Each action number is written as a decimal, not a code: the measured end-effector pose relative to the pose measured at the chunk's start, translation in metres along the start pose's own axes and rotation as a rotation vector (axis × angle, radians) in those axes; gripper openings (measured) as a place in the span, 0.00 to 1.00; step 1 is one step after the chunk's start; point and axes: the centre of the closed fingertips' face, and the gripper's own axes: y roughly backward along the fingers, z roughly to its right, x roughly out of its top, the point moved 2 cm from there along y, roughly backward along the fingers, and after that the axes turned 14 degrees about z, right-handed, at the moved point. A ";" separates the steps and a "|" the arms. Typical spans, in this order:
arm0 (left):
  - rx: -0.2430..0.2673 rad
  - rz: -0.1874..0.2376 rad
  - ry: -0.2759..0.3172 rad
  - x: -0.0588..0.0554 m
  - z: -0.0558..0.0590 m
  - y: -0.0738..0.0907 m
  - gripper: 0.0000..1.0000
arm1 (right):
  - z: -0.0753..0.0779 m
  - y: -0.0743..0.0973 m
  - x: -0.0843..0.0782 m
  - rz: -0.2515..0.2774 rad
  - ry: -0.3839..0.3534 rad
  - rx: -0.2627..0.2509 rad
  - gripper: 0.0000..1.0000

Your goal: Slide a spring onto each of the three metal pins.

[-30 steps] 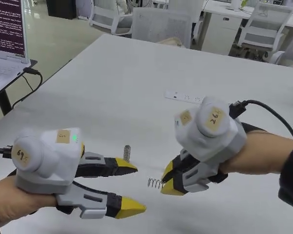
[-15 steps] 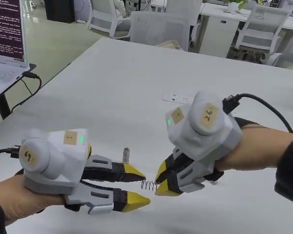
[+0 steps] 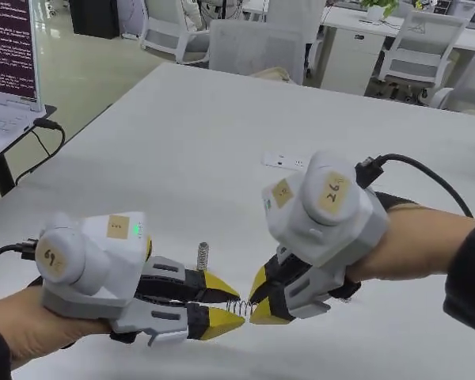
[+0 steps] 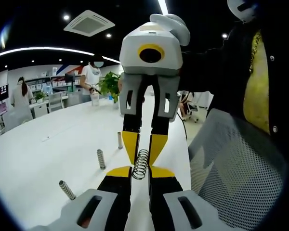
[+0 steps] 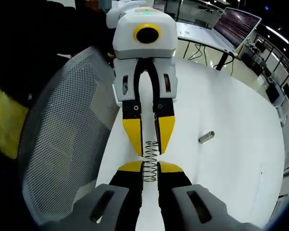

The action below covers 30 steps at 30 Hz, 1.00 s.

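Observation:
A small steel spring (image 3: 237, 305) hangs just above the white table (image 3: 182, 142), bridging the yellow tips of both grippers. My right gripper (image 3: 256, 303) is shut on one end of the spring (image 5: 151, 155). My left gripper (image 3: 239, 307) is shut on the other end of that spring (image 4: 140, 163). In the left gripper view my left gripper (image 4: 140, 172) meets the right gripper (image 4: 143, 144) tip to tip. Behind them stand a spring-covered pin (image 4: 101, 159), a bare pin (image 4: 119, 140) and another coiled pin (image 4: 66, 189). One sprung pin (image 3: 203, 257) stands upright just beyond the left jaws.
A white strip (image 3: 289, 161) lies on the table beyond the right gripper. A laptop (image 3: 8, 63) with a black cable (image 3: 47, 134) sits on a side stand at the left. Office chairs (image 3: 257, 47) stand at the table's far edge.
My left gripper has moved right towards the right gripper. Its jaws went from wide open to shut on the free end of the spring that the right gripper holds.

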 end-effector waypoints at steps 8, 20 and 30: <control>-0.002 -0.008 -0.001 -0.001 0.001 0.000 0.04 | -0.001 0.000 0.001 -0.006 0.007 0.002 0.08; -0.023 -0.021 0.012 -0.003 0.004 0.000 0.02 | -0.003 -0.001 0.001 0.017 0.006 0.005 0.08; -0.037 -0.021 0.023 -0.002 0.006 0.001 0.02 | -0.002 0.000 -0.007 0.025 -0.010 0.011 0.09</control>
